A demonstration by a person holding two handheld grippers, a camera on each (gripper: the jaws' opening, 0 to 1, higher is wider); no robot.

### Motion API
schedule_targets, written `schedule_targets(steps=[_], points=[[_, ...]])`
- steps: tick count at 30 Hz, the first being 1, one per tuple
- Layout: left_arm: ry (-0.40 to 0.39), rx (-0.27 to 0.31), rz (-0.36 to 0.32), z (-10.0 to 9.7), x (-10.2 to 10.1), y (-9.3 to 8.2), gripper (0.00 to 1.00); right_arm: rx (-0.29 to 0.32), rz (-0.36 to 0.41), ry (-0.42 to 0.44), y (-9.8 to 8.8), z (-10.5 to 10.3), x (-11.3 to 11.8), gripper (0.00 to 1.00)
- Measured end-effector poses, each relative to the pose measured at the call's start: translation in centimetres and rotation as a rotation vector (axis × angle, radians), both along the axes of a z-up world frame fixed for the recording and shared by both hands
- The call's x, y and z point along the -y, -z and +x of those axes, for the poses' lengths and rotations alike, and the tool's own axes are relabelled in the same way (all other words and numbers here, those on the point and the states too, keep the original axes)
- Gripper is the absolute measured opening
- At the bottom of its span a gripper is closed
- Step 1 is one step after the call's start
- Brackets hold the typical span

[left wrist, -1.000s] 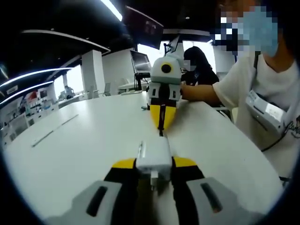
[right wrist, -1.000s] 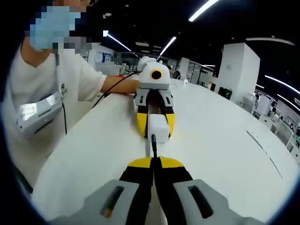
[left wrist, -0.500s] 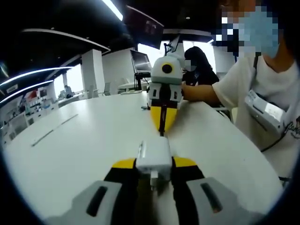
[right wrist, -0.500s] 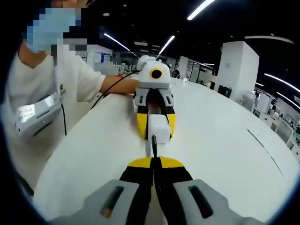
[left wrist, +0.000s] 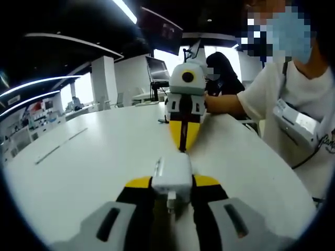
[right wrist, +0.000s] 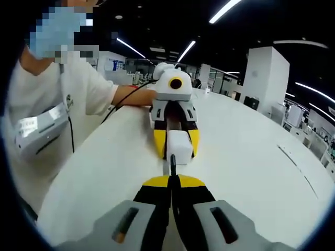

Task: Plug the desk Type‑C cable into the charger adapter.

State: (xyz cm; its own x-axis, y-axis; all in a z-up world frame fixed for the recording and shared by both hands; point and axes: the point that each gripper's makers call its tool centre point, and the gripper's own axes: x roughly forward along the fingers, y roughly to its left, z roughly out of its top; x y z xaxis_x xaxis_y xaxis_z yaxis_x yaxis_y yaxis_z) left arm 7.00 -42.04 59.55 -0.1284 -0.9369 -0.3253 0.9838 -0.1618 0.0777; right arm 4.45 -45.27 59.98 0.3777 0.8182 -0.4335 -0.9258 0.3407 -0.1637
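Between the left fingers: white charger adapter (left wrist: pixel 171 176), clamped on both flanks by the yellow pads of the left gripper (left wrist: pixel 171 184); its front half juts out past the fingertips.
Adapter axis: long axis runs along the fingers, front face aimed straight at the opposing gripper; a small metal piece shows at its rear end, down in the gap between the fingers.
Between the right fingers: right gripper (right wrist: pixel 171 181) is pinched tight on the dark Type-C cable (right wrist: pixel 172 161); a short length sticks out beyond the tips.
Cable axis: in line with the right fingers, plug end pointing at the adapter (right wrist: pixel 178 148).
Plug to adapter: plug tip meets the adapter's near face in the right gripper view; whether it is seated in the port I cannot tell.
Opposing grippers: nose to nose, fingers of each roughly collinear with the other's; left gripper (right wrist: pixel 175 141), right gripper (left wrist: pixel 183 137).
Underneath: white round table (left wrist: pixel 84 167), both grippers low over it.
Beyond the fingers: person in a white shirt (right wrist: pixel 47 120), forearm reaching in behind the left gripper.
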Motion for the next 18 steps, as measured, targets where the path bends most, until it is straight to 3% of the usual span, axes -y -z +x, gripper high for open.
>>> schedule_targets(steps=[10, 18], points=[[0.001, 0.008, 0.001, -0.02, 0.05, -0.01, 0.27, 0.001, -0.019, 0.014, 0.06, 0.02, -0.13, 0.03], [-0.016, -0.016, 0.017, 0.22, 0.06, 0.07, 0.27, -0.036, -0.017, 0.052, 0.14, 0.14, -0.23, 0.02]])
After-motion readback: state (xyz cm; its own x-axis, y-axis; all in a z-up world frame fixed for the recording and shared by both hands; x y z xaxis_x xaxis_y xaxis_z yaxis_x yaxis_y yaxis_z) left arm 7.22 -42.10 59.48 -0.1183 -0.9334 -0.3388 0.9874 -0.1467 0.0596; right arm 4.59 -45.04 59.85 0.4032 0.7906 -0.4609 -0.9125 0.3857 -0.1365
